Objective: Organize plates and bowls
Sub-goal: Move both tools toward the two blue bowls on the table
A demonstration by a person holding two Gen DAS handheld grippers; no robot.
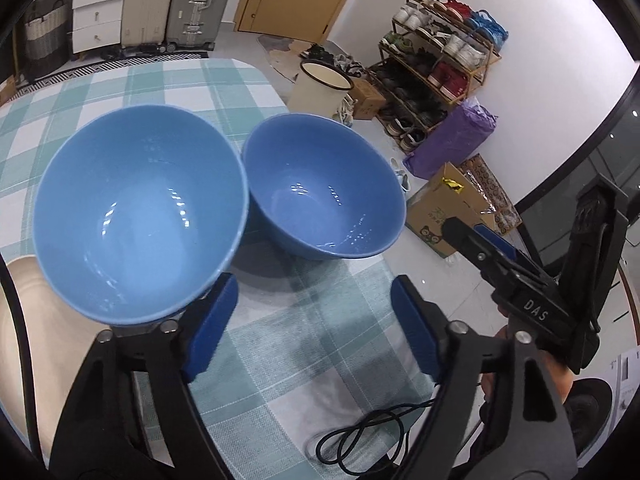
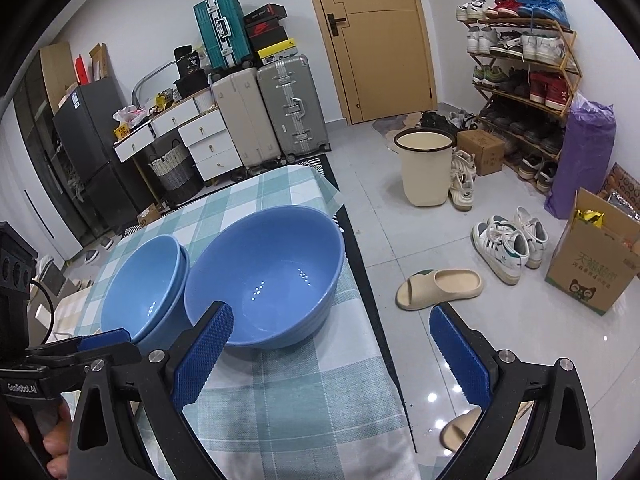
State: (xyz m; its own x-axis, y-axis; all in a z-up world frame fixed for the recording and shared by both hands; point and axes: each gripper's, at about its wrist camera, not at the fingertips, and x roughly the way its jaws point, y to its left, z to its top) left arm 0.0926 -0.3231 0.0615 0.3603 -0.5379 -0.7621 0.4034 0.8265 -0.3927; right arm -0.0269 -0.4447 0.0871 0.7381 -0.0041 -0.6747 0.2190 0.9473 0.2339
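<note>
Bowls: left stack [image 2: 144, 288] beside single bowl [image 2: 268, 276]; both my grippers [image 1: 314, 328] [image 2: 332, 356] stood wide, empty. Step: approach. Next, I judged: grip a rim.

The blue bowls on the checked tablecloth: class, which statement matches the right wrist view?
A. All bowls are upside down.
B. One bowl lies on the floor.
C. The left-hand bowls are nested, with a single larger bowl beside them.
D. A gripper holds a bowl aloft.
C: the nested bowls show doubled rims, and the larger single bowl stands upright beside them on the tablecloth.
</note>
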